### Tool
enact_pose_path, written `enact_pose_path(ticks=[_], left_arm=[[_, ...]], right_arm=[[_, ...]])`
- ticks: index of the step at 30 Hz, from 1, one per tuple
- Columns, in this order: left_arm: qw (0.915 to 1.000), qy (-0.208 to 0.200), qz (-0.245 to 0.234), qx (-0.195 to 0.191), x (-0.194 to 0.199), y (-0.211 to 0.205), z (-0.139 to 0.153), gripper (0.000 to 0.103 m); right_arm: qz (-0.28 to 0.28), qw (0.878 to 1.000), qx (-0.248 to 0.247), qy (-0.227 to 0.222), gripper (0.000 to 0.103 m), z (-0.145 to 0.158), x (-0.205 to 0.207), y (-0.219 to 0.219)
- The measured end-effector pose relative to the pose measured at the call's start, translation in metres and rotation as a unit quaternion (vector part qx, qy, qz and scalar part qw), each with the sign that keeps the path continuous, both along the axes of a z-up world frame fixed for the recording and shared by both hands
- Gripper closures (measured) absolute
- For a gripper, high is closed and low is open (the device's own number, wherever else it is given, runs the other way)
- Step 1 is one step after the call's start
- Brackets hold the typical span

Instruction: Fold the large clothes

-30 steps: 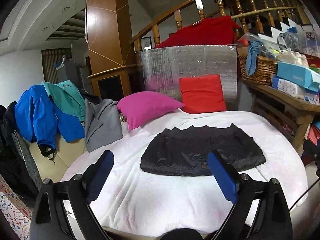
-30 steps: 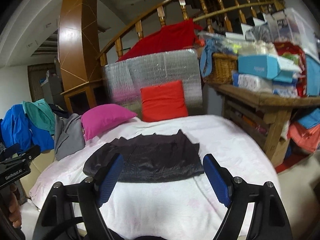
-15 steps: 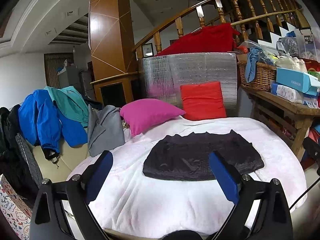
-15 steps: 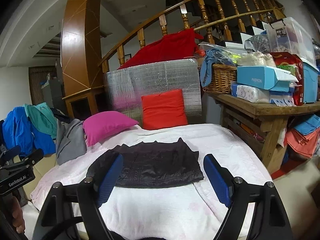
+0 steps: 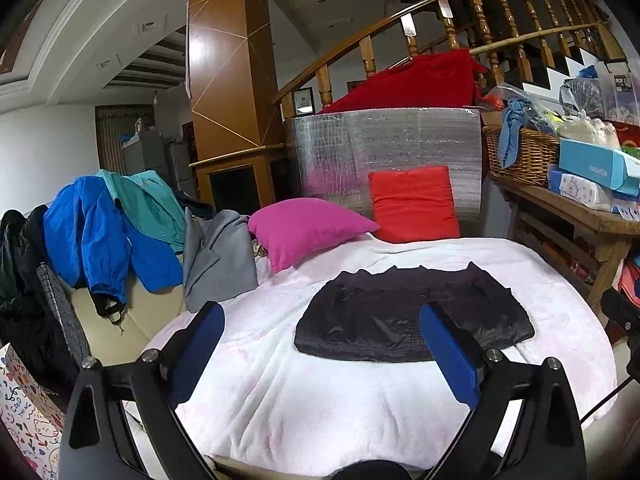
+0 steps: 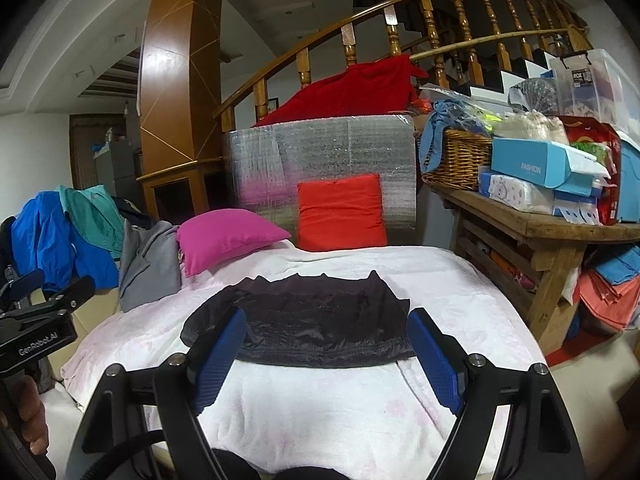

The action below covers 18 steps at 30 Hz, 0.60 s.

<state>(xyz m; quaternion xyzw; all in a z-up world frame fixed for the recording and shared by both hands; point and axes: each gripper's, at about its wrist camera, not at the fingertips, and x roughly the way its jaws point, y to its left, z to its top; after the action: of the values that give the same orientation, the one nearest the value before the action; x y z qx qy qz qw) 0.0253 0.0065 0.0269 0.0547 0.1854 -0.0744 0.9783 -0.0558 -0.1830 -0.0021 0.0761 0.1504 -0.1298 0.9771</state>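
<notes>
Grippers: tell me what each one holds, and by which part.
Nothing is held. The left gripper and right gripper both stand open, short of the black garment, which lies folded on the white blanket.

Black garment (image 5: 412,320): thin cloth, faint sheen, lightly crinkled. White blanket (image 5: 320,400): soft, fluffy, matt cloth. Pink pillow (image 5: 308,228) and red cushion (image 5: 414,204): smooth matt fabric. Panel (image 5: 384,148) behind: silvery foil, quilted, reflective. Column (image 5: 228,60) and railing (image 5: 400,28): glossy varnished wood. Side table (image 6: 552,232): rough bare wood. Basket (image 6: 460,158): woven wicker. Gripper pads (image 6: 218,356): blue, finely ribbed; frames matt black plastic.
</notes>
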Motion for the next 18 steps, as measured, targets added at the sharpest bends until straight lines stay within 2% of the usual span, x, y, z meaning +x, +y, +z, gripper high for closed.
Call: enact_pose_path(ticks=[12, 18], left_arm=[[0.9996, -0.021, 0.019, -0.010, -0.006, 0.016, 0.009, 0.004], [0.9992, -0.032, 0.021, -0.015, -0.011, 0.021, 0.013, 0.003]], right_arm=[[0.001, 0.999, -0.032, -0.030, 0.018, 0.022, -0.018, 0.024], [-0.024, 0.999, -0.032, 0.003, 0.018, 0.020, -0.008, 0.024]])
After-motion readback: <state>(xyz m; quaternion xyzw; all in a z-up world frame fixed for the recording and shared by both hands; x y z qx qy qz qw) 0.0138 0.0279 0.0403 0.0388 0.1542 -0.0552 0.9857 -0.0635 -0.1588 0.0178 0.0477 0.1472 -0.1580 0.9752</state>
